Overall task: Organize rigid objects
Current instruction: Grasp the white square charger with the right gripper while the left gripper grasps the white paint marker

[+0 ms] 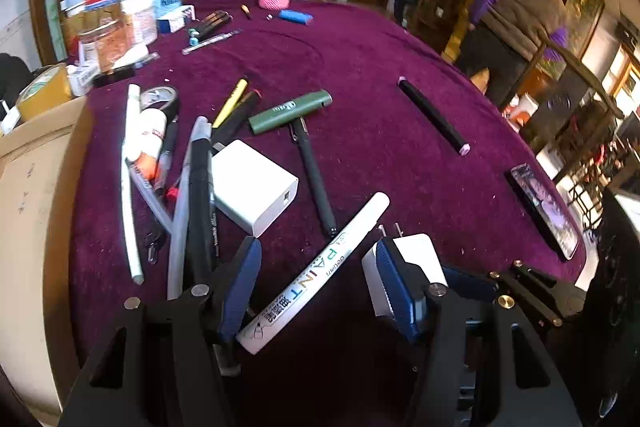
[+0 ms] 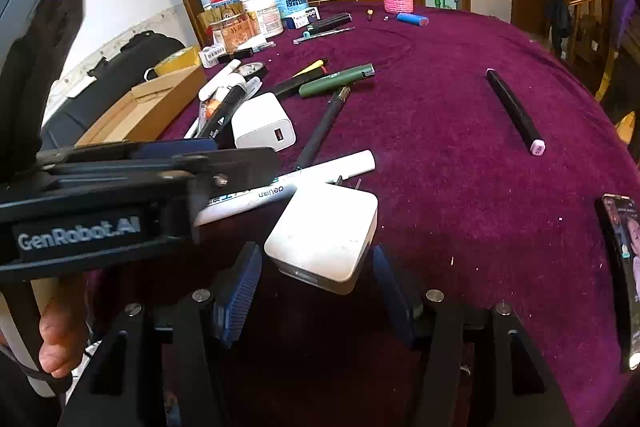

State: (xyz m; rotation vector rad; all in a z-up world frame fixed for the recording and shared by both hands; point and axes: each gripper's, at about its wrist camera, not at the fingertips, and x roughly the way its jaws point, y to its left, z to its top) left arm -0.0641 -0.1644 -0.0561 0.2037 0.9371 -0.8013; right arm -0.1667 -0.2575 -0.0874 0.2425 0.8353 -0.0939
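Note:
My left gripper [image 1: 316,287] stands open over the purple tablecloth [image 1: 400,163]. A white paint marker [image 1: 320,267] lies slantwise between its blue pads, its near end by the left pad. Behind the right pad sits a white plug charger [image 1: 416,255]. That same charger [image 2: 324,235] rests on the cloth between the tips of my right gripper [image 2: 318,267], which is open with a pad close on each side. The paint marker [image 2: 340,167] runs from just behind the charger under the black housing of the left tool [image 2: 80,227].
A second white charger [image 1: 252,187] lies by a heap of pens [image 1: 192,187], a green pen [image 1: 290,111] and a black pen [image 1: 314,179]. To the right are a black marker [image 1: 432,115] and a phone [image 1: 544,211]. Left: cardboard box [image 2: 140,111]. Jars [image 2: 260,7] at the back.

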